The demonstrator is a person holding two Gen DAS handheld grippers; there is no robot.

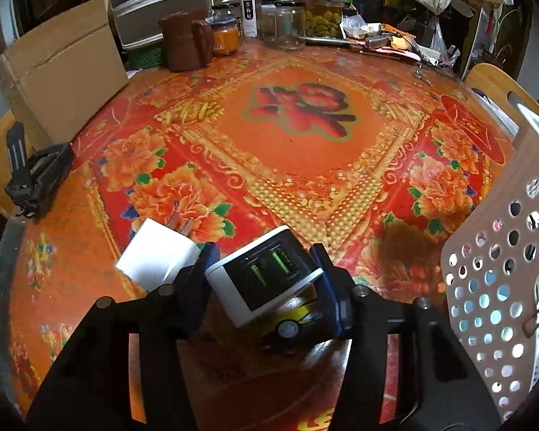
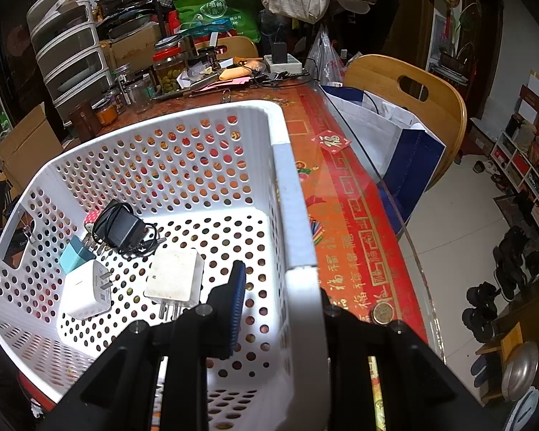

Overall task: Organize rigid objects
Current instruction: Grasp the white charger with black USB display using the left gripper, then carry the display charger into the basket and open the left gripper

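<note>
Plastic and glass make up most of what lies here: a smooth, boxy USB charger (image 1: 266, 276) with a white shell and a glossy black face showing two green ports sits tilted between the blue ribbed pads of the left hand-held gripper (image 1: 264, 280), whose jaws are pressed against its sides. Under it a rounded yellow-and-black ball-shaped object (image 1: 298, 318) peeks out, and just beside the left pad a plain white plug cube (image 1: 158, 256) lies on the tabletop (image 1: 305, 151) with its metal prongs pointing away. The tabletop is glossy, printed in red and orange flowers, and broad and open through the middle; jars and clutter crowd only its far edge. A white perforated basket (image 2: 197, 151) of hard plastic, its walls dotted with round holes, stands to the right, close to the table's near edge, with a bare red strip of cloth alongside. The right hand-held gripper (image 2: 280, 309) is clamped narrow on the basket's thick, smooth right rim, one pad inside the wall and the other outside. Inside the basket rest a scuffed white adapter (image 2: 176, 276) with prongs toward the camera, a smaller white plug (image 2: 86, 291), a pale blue plug (image 2: 76, 253) touching it, and a matte black adapter (image 2: 124, 230) wrapped in its own cord.
</note>
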